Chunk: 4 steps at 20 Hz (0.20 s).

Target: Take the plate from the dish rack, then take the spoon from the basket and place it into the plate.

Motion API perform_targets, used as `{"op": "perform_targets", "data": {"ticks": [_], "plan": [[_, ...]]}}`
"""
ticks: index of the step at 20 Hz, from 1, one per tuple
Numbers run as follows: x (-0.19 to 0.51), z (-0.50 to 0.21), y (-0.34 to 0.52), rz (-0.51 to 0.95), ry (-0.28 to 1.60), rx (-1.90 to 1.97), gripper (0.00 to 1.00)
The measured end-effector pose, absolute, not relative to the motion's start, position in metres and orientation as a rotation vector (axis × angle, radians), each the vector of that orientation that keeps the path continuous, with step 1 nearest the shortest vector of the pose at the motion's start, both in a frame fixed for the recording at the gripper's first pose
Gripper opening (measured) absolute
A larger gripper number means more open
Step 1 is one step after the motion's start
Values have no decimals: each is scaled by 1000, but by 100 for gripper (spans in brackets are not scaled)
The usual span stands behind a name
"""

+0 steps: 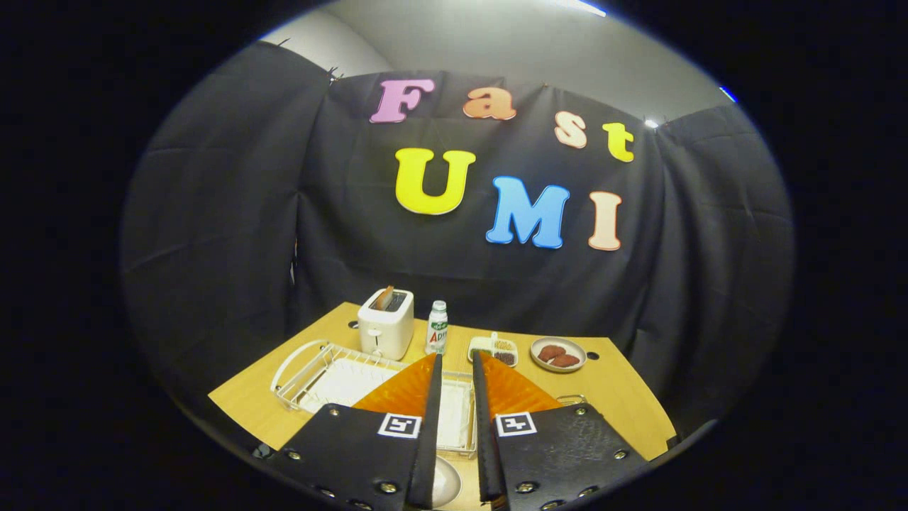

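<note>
Gripper [456,365] is held above the near end of the counter [624,397], looking down its length. The fingers [434,397] are set slightly apart, a narrow gap seen between them, nothing clamped.

Landmark: dish rack [312,372], a white wire rack on a white tray, seen lying flat on the counter. Its long axis is seen running from the far-left corner toward the near right, passing under the fingers. One rounded wire end is seen at the far-left; the near-right end is hidden behind the fingers.

Plate [445,482]: a pale rounded rim is seen just on the near side of the rack, low in the gap between the fingers. Most of it is covered by the gripper body, so tilt and exact seating cannot be told.

Basket and spoon: a small bit of wire frame [571,399] is seen at the right of the rack, beside the right finger; whether this is the basket cannot be told. The spoon cannot be made out.

Beyond the rack: white toaster [385,323] with a slice standing in its slot, set just behind the rack's far edge. Small bottle [437,328] is placed right of the toaster. Further right of the rack's far end: a small divided container [494,349], then a round dish [558,353] holding reddish-brown pieces.
</note>
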<state>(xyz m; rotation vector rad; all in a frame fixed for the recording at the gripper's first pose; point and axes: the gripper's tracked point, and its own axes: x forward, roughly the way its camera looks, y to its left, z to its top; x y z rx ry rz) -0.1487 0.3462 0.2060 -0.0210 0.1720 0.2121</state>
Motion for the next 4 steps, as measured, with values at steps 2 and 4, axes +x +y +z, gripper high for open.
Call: {"op": "perform_targets", "data": {"ticks": [2,4], "plan": [[-141,222,335,191,135,3,33],[-135,233,328,186,98,11,33]]}}
